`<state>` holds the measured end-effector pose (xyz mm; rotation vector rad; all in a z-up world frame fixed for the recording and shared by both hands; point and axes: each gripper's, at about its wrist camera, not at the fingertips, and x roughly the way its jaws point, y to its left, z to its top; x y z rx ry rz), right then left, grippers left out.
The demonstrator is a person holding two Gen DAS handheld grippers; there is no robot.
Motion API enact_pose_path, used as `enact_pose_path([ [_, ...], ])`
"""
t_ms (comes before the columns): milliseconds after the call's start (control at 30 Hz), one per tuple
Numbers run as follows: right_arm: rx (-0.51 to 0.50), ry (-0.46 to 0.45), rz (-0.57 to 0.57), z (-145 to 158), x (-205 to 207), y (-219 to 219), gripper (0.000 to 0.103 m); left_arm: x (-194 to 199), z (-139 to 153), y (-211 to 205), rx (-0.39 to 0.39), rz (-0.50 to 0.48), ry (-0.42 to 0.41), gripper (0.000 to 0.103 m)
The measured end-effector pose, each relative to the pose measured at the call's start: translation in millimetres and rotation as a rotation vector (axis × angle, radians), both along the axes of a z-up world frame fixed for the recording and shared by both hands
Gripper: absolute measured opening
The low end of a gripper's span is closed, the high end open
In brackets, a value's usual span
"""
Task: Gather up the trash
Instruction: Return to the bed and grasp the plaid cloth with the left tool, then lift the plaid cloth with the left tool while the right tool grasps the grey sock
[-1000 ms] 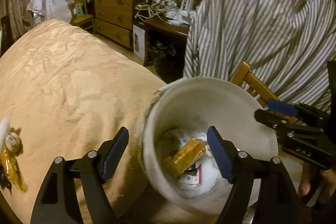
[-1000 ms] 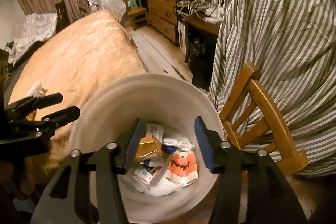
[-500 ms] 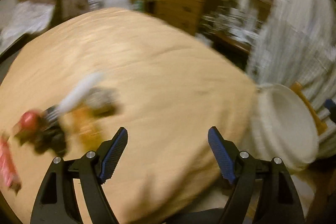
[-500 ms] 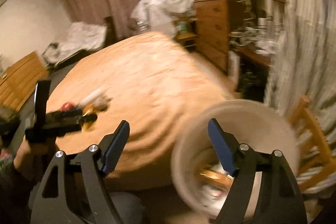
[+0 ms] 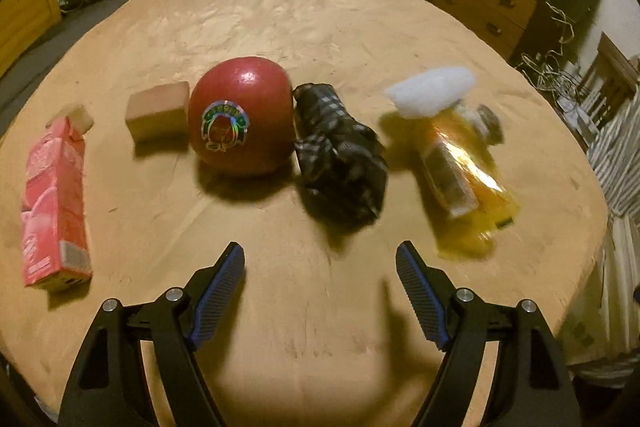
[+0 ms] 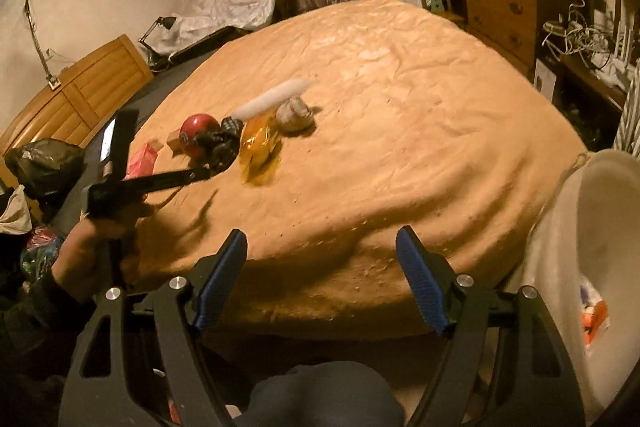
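We hold our left gripper (image 5: 320, 281) spread and empty just short of a crumpled dark wrapper (image 5: 340, 155) lying on the tan tabletop (image 5: 320, 23) between a red apple (image 5: 240, 117) and a yellow packet (image 5: 464, 171). It looks light and soft, so we judge a pinch across its bunched middle best. Only our right gripper (image 6: 322, 271), also spread and empty, shows the white bin (image 6: 608, 227) past the table's edge.

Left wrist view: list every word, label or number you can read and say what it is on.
None can be read.
Apple: round sticker, lettering too blurred.
Pink carton: print too blurred.
Yellow wrapper: no legible text.
White bin: packets inside, print too small.
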<state>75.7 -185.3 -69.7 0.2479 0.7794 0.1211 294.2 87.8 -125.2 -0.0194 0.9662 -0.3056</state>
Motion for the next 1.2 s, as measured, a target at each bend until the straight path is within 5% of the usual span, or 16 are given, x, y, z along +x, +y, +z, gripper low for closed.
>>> enact_pose_path([
  [233,-0.002,0.053,-0.009,-16,-4,4,0.074,38,-2,-23,0.024,0.002,-0.052,0.073],
  [300,-0.005,0.062,-0.012,-19,-3,5,0.074,43,-6,-34,0.027,0.008,-0.047,0.051],
  [567,-0.006,0.035,0.036,-19,10,16,0.072,12,-9,-5,-0.004,-0.033,-0.019,0.048],
  [767,-0.010,0.044,0.093,-22,36,28,0.072,-31,-5,43,-0.019,-0.051,0.020,0.053],
  [933,0.120,0.045,0.143,-14,75,28,0.072,-52,21,51,-0.027,-0.061,-0.051,0.076],
  [1200,0.287,0.093,0.137,-19,176,11,0.066,-26,11,53,-0.004,-0.027,-0.040,0.081],
])
